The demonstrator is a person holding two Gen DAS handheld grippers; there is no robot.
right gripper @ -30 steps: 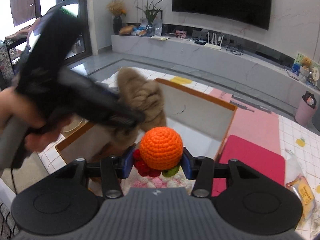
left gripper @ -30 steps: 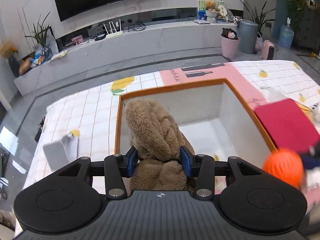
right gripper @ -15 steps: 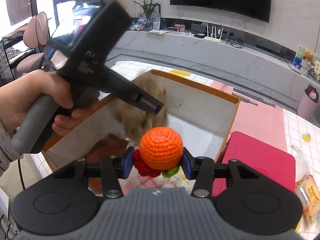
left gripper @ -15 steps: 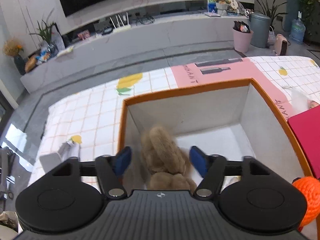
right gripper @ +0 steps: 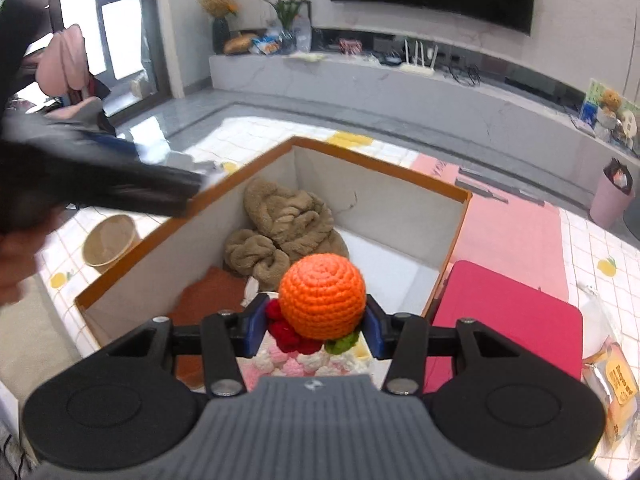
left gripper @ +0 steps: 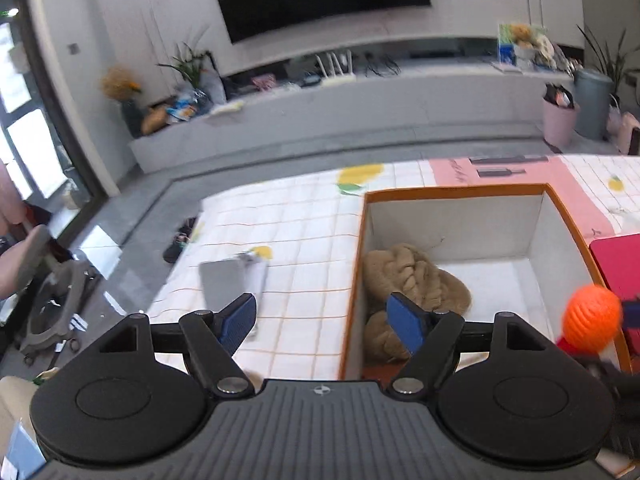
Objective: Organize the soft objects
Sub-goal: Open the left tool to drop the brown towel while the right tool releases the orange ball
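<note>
A brown braided plush (left gripper: 416,280) lies loose in the near-left corner of the orange-rimmed white box (left gripper: 456,191). My left gripper (left gripper: 322,316) hangs above the box's left wall with its jaws wide open and nothing between them. In the right wrist view the same plush (right gripper: 288,224) rests in the box (right gripper: 380,168), beside a rust-coloured cloth (right gripper: 208,296). My right gripper (right gripper: 316,324) is shut on a crocheted toy with an orange ball top (right gripper: 322,296) and red, pink and white parts below, held over the box's near edge. The ball (left gripper: 592,318) also shows at the left view's right edge.
A magenta pad (right gripper: 508,320) lies right of the box, with a snack packet (right gripper: 612,376) beyond it. A paper bowl (right gripper: 110,240) stands left of the box. A grey flat piece (left gripper: 228,280) lies on the checked tablecloth. The left gripper's blurred body (right gripper: 100,188) crosses the box's left rim.
My left gripper opened and let the brown plush drop into the box, then drew back up and to the left. The right gripper kept still, holding the crocheted toy.
</note>
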